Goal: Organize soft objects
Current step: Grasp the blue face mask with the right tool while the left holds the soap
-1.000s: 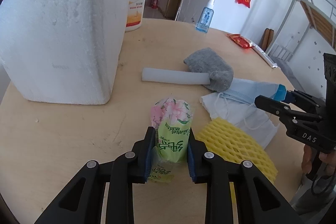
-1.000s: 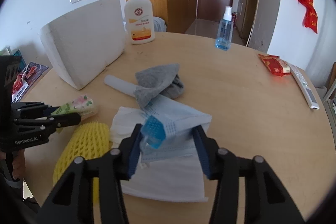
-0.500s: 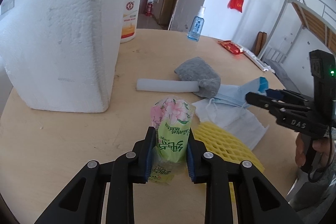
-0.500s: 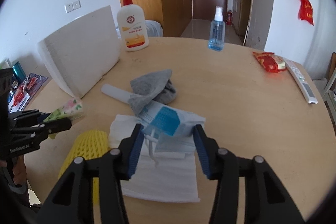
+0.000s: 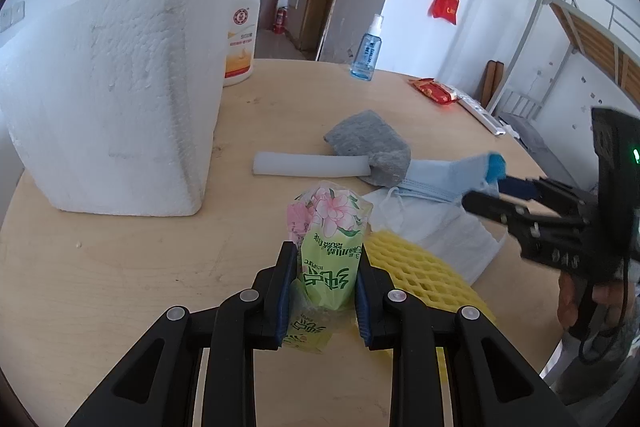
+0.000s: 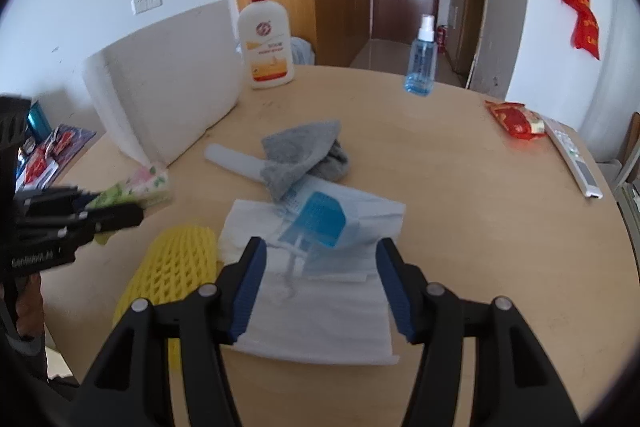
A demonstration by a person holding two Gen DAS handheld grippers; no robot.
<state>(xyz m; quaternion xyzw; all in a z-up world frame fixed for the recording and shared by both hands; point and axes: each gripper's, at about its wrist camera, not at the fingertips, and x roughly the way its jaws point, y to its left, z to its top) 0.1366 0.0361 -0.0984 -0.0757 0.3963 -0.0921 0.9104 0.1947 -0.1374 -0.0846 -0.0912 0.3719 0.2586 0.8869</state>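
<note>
My left gripper [image 5: 325,267] is shut on a green and pink tissue pack [image 5: 330,243] and holds it above the round wooden table [image 5: 120,267]; the pack also shows in the right wrist view [image 6: 136,187]. My right gripper [image 6: 320,267] is open, its fingers astride a light blue face mask [image 6: 320,223] that looks lifted off the table. Below lie a white cloth [image 6: 320,315], a yellow foam net [image 6: 172,275], a grey sock [image 6: 304,155] and a white foam tube [image 6: 232,159].
A white foam box [image 5: 112,99] stands at the left. A lotion pump bottle [image 5: 240,31], a blue spray bottle [image 5: 366,55], a red snack packet [image 6: 516,119] and a remote [image 6: 576,163] sit toward the far and right edges.
The left gripper has risen with the tissue pack. The right gripper has pulled back and up; the blue mask lifted off the white cloth between its fingers.
</note>
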